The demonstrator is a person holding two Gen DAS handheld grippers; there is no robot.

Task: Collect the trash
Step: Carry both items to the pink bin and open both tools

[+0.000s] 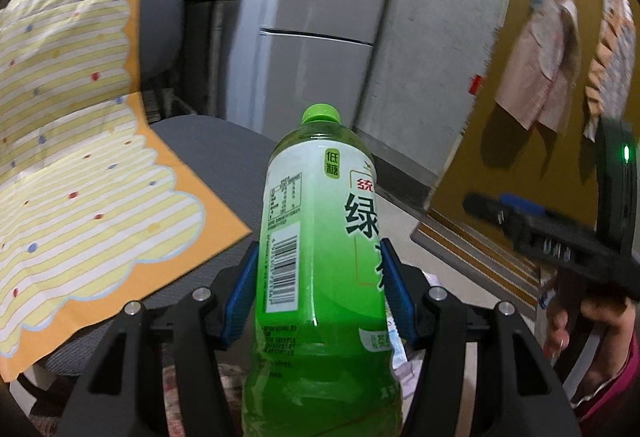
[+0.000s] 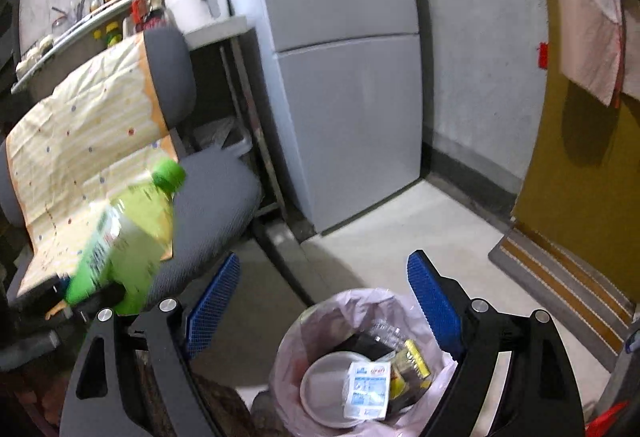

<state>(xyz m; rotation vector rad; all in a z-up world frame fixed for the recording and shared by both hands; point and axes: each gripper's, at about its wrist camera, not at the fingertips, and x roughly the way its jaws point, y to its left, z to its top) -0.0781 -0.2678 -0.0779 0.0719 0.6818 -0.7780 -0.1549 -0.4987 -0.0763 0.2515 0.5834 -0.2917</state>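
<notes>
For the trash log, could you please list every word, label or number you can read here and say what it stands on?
"低糖": small green tag on the green bottle, held in the left gripper.
"绿": large character on the bottle's front label; the red "统" above it and the character below it are cut off.
Barcode digits and nutrition table on the bottle: too small to read.
White packet in the trash bag: print too blurred.
Right gripper: no text.

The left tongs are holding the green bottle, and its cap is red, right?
Not quite. The left tongs do hold the green bottle, but its cap is green, not red. The left wrist view shows it.
</notes>
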